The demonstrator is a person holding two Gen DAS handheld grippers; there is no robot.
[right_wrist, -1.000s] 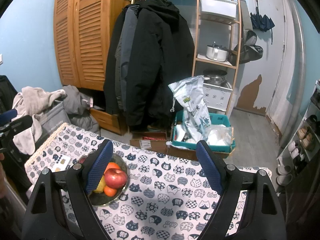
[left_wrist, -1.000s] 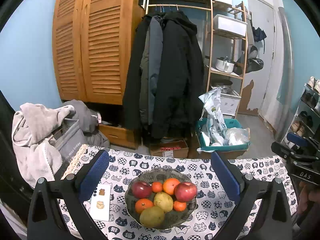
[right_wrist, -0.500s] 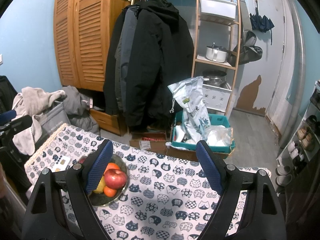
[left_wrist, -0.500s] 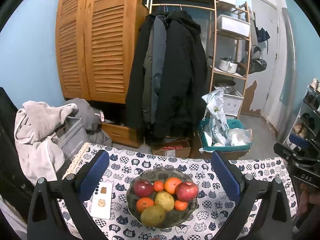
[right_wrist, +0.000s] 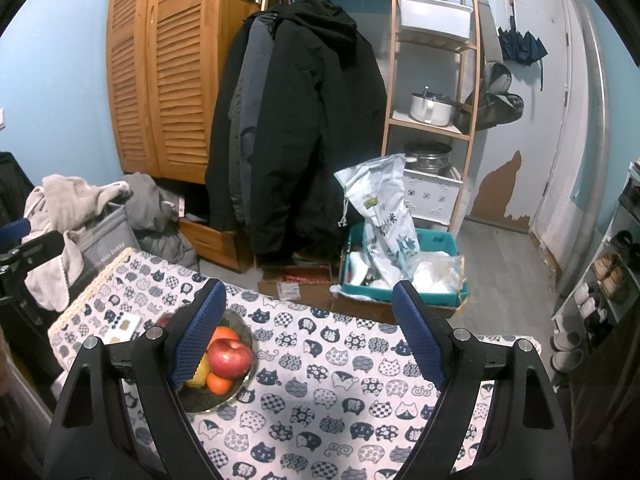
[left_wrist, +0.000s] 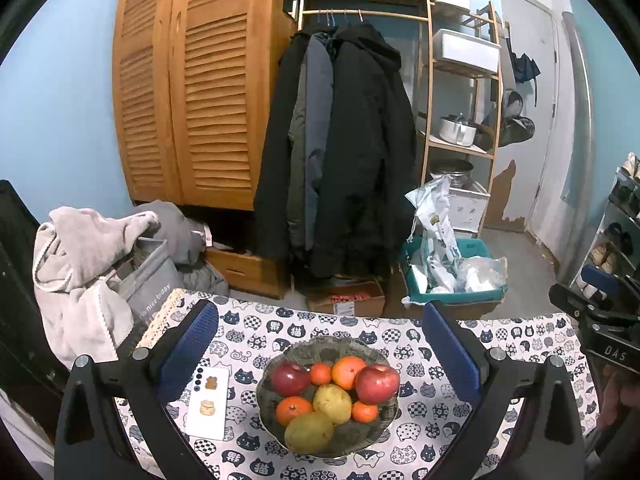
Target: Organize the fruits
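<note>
A dark patterned bowl (left_wrist: 320, 346) sits on the cat-print tablecloth (left_wrist: 520, 344). It holds two red apples (left_wrist: 377, 383), two yellow-green pears (left_wrist: 309, 432) and several oranges (left_wrist: 348, 372). My left gripper (left_wrist: 320, 354) is open and empty, held above the bowl with the bowl between its blue pads. My right gripper (right_wrist: 308, 328) is open and empty over the cloth to the right of the bowl (right_wrist: 236, 394); its left pad hides part of the fruit, and a red apple (right_wrist: 230, 358) shows beside it.
A white phone (left_wrist: 208, 402) lies left of the bowl. Beyond the table's far edge are a cardboard box (left_wrist: 346, 300), a teal crate with bags (left_wrist: 452, 276), hanging coats, a wooden wardrobe and a laundry bin with a grey robe (left_wrist: 80, 264). A shoe rack stands at the right.
Both grippers have stayed open. The left gripper's view has shifted slightly, the bowl sitting a little lower in frame. The right gripper has barely moved.
</note>
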